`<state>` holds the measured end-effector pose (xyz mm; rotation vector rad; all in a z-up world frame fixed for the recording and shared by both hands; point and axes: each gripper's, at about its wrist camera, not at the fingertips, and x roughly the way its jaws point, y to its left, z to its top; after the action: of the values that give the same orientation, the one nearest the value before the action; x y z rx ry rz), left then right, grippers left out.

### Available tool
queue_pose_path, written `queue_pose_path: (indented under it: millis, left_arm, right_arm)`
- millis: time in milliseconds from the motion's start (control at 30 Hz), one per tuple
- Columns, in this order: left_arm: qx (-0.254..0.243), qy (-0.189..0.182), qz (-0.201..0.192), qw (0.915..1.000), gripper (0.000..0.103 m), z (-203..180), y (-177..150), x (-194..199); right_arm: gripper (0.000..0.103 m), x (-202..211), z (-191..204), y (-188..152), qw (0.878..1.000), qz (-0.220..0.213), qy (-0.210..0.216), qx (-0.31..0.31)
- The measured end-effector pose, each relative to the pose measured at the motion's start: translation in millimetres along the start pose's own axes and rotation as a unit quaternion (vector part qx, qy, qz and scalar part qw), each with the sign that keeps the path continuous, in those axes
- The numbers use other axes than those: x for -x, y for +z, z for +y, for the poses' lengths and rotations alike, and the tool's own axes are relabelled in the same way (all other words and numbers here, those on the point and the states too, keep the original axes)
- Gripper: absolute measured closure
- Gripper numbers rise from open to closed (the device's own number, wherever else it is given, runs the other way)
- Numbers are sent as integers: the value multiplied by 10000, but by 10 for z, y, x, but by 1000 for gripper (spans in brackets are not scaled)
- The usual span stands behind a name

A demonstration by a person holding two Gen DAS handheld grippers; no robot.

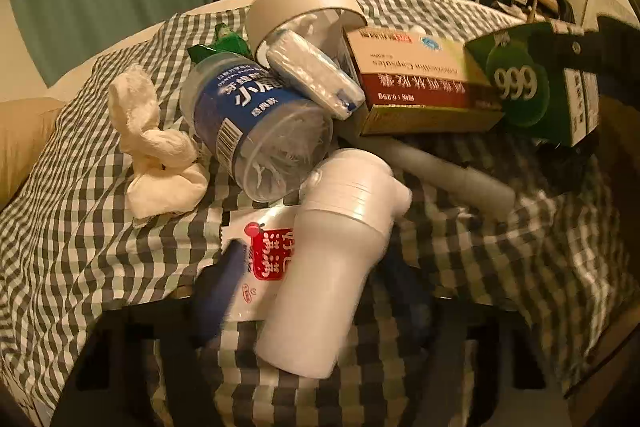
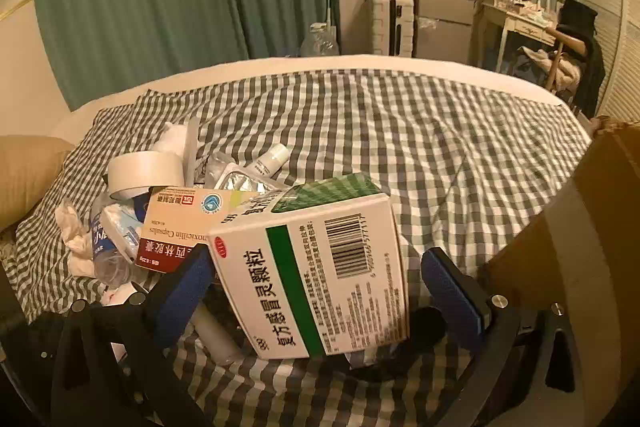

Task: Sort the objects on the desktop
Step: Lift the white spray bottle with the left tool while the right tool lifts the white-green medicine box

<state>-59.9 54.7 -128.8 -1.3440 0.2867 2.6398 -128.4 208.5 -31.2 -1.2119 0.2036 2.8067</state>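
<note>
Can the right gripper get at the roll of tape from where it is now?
Probably not directly: the right gripper has the green-and-white medicine box between its fingers, and the red amoxicillin box lies in front of the tape roll.

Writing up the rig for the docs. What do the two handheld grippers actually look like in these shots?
Both look the same build: black angular frames with open cut-outs. The right gripper has two flat fingers faced with blue textured pads, plus round silver screw heads along its black frame. The left gripper shows the same black frame and blue pads, blurred here. No cables, markings or sleeves are visible.
</note>
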Motion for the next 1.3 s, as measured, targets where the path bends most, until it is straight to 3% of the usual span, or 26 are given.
queue_pose_path:
  millis: [33,67,433,667,833,1300]
  left_arm:
    - [-42,-21,-75,10000,51,-10,6,16]
    - [-49,-65,-114,9999,60,-20,8,29]
    - [-40,-131,-153,9998,61,-30,26,-5]
    - [452,-383,-235,9980,61,168,45,207]
    - [677,-390,-340,9964,61,270,74,445]
    - [775,-373,-733,9936,61,322,180,1161]
  right_arm:
    - [6,-25,-3,-5,10000,65,46,-12]
    - [19,-44,6,-21,9999,116,91,-13]
    - [24,-35,177,-106,9983,302,-272,417]
    - [25,194,86,-172,9995,299,130,-58]
    - [25,423,211,-205,9998,139,110,27]
    - [25,1060,377,-222,9988,-257,414,-25]
